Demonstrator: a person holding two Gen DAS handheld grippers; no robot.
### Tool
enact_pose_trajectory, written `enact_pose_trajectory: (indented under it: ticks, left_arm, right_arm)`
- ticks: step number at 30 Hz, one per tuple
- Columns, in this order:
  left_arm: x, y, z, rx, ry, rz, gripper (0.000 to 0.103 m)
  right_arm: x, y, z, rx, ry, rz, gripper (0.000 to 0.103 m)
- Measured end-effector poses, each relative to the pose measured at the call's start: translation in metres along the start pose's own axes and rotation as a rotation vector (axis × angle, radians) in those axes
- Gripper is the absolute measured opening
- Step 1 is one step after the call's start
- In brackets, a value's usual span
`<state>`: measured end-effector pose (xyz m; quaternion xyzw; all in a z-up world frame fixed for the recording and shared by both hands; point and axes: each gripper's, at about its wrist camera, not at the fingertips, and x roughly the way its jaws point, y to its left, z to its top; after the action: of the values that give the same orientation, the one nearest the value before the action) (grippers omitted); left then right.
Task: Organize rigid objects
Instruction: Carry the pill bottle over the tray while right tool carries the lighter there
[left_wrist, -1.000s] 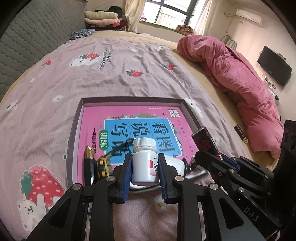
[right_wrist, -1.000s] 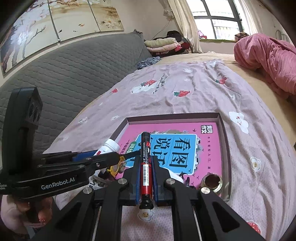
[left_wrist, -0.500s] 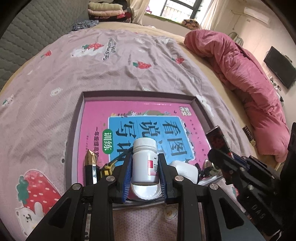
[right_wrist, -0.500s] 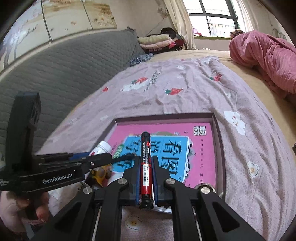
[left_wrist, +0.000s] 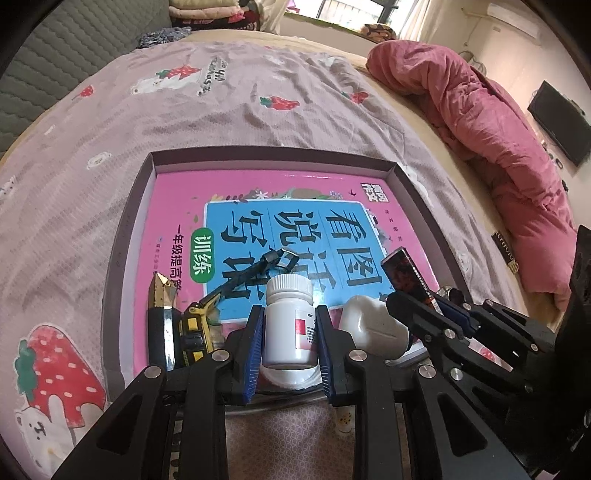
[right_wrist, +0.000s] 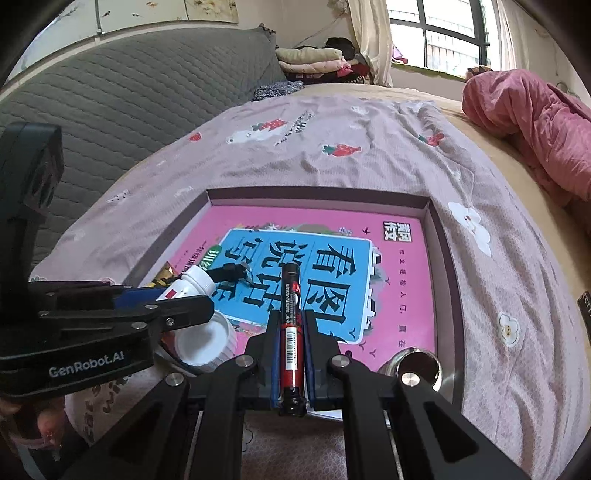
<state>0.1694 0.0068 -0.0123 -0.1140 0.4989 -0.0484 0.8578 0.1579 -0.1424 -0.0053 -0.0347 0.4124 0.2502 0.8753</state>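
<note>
holding a white pill bottle (left_wrist: 289, 325) upright between its blue pads, the left gripper (left_wrist: 289, 332) sits over the near edge of the shallow tray (left_wrist: 125, 236) on the bedspread (left_wrist: 184, 122). the right gripper (right_wrist: 291, 354) is clamped on a red marker (right_wrist: 291, 314), pointing toward the tray's far side. inside the tray: a pink book (left_wrist: 258, 192) covering the floor, a tape measure (left_wrist: 195, 328) and a gold-tipped black thing (left_wrist: 160, 314) at the near left, a white case (left_wrist: 369, 325) just right of the bottle, a metal ring (right_wrist: 417, 365) in the near right corner.
</note>
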Motion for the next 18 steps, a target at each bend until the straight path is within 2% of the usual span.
enact_pose_trajectory:
  ticks: [18]
  left_arm:
    - [0.008,0.001,-0.006,-0.005,0.010,0.004,0.027]
  right_arm:
    - [0.011,-0.009,-0.006,0.027,0.025,-0.021,0.011]
